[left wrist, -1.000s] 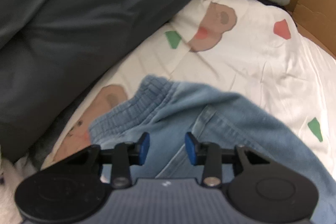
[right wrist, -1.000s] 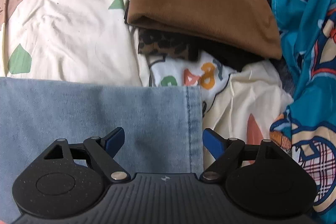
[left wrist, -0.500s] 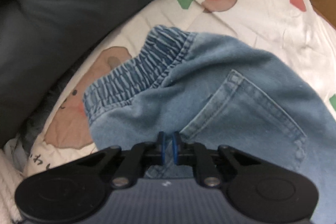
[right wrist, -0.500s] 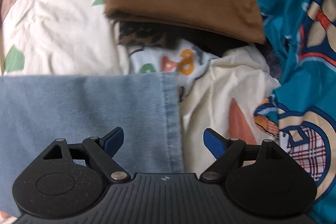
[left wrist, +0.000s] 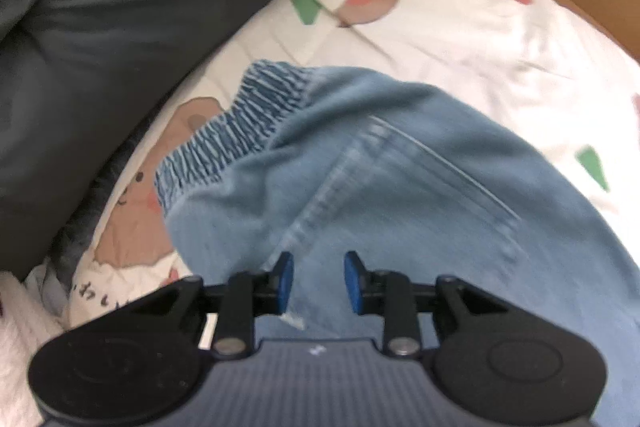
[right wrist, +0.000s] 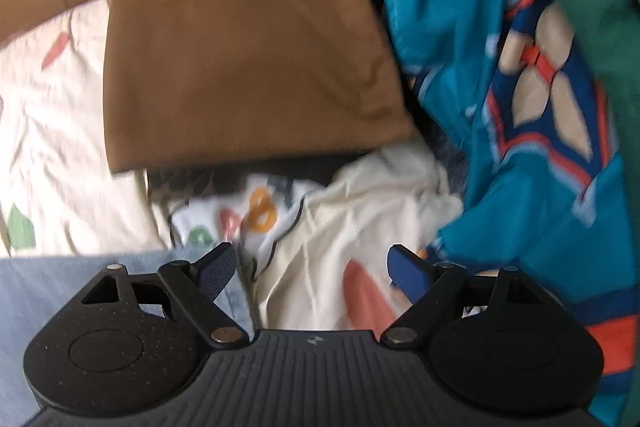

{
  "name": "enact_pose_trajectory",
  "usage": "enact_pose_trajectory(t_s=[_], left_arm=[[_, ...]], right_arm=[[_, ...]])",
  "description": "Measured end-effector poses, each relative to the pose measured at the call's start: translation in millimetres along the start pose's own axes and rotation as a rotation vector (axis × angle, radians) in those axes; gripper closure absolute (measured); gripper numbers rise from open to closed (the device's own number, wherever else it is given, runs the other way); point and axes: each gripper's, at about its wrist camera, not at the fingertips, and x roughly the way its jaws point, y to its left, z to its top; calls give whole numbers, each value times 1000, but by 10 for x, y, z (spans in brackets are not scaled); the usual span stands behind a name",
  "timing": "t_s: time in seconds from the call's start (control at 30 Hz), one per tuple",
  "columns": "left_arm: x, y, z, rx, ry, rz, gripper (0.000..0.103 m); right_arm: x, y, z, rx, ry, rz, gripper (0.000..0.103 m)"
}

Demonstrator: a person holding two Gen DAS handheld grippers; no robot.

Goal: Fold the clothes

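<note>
Moved: right gripper (right wrist: 312, 267) off jeans (left wrist: 400, 187), fingers open | left gripper (left wrist: 316, 283) fingers reopening, unclamped | writing: unreadable

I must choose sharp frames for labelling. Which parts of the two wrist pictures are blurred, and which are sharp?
Left wrist view: the denim jeans and printed sheet are smeared by motion, while the left gripper looks fairly crisp. Right wrist view: the brown folded garment and teal patterned cloth are blurred; the right gripper stays sharp.
</note>
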Motion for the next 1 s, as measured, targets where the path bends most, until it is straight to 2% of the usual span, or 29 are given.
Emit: enact_pose_trajectory(t_s=[0.07, 0.2, 0.47, 0.6, 0.8, 1.0], left_arm=[[-165, -71, -87, 9, -1, -9, 66], [-435, -181, -199, 32, 3, -34, 66], [-978, -337, -324, 75, -13, -46, 61], [-1203, -364, -331, 54, -22, -47, 55], [-1515, -457, -328, 22, -33, -37, 54], [-1869, -575, -325, 19, -80, -48, 35]], right_arm=[[-84, -46, 131, 1, -11, 28, 16], [-243, -94, 379, -14, -25, 63, 16], [-340, -201, 1000, -87, 29, 155, 16], [-465, -259, 1205, -71, 5, 220, 16], [-575, -392, 1268, -65, -23, 353, 16], [-611, -537, 1088, -73, -61, 487, 16]])
